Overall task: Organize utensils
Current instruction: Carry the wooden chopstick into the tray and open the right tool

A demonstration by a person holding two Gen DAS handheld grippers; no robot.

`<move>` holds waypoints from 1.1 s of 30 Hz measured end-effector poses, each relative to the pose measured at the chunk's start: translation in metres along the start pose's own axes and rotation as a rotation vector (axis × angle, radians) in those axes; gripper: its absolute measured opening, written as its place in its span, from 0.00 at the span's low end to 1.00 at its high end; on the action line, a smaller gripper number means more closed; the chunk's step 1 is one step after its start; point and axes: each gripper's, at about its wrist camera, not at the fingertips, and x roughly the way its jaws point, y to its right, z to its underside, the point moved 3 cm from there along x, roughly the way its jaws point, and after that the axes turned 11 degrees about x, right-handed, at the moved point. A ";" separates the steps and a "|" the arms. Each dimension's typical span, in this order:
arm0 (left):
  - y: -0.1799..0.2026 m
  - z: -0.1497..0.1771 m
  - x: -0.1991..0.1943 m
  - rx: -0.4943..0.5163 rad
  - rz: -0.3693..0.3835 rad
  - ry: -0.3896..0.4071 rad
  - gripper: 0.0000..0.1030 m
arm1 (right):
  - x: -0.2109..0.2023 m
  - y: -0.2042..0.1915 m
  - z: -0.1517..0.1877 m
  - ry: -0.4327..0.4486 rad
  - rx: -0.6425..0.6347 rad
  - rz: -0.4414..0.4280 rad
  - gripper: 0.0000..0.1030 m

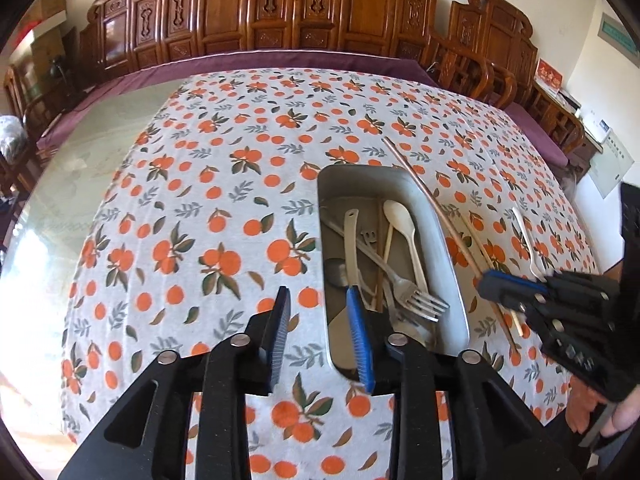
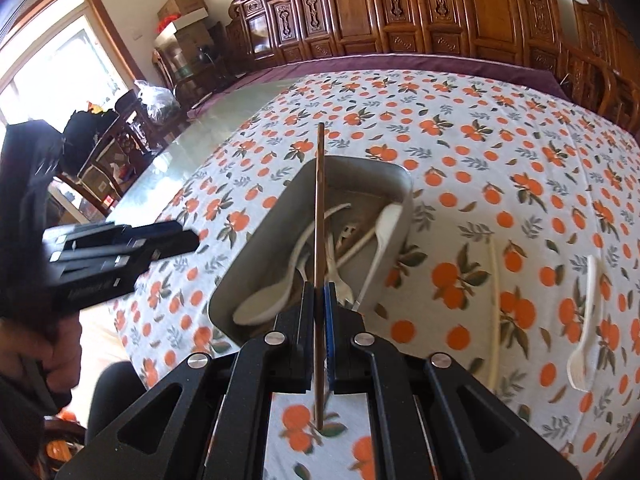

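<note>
Right gripper point(image 2: 319, 320) is clamped on a brown chopstick point(image 2: 320, 216), pads pinching it near its lower third; the stick's long axis runs straight away from the gripper, near end poking out below the pads, far end pointing past the far rim of the metal tray point(image 2: 256, 256). The tray sits just ahead & slightly left of that gripper, so I'd judge the coming move a short carry left/forward w/ the stick kept lengthwise along the tray, which matches how the utensils inside lie. Left gripper point(image 1: 320, 332) has its jaws apart w/ nothing between them, hovering at the tray's near left edge, so it's nearer the tray but empty. Still loose on the orange-print tablecloth point(image 1: 192, 208), right of the tray: a pale chopstick point(image 2: 495, 304) & a white plastic fork point(image 2: 588, 320). Left wrist view shows the tray contents clearly: metal fork point(image 1: 416, 296), white spoon point(image 1: 402, 232), others crossed over. Right wrist view alone shows the pinch on the stick; from the left it's partly hidden behind the black fingers
</note>
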 end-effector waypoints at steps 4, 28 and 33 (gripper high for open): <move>-0.007 0.007 -0.008 -0.002 -0.008 0.020 0.48 | 0.013 -0.007 -0.007 -0.009 0.022 -0.008 0.06; -0.031 0.020 -0.015 -0.028 -0.034 0.036 0.72 | 0.064 -0.003 -0.004 -0.076 0.094 0.057 0.06; -0.029 0.020 -0.017 -0.027 -0.032 0.039 0.72 | 0.062 -0.003 -0.005 -0.070 0.084 0.052 0.09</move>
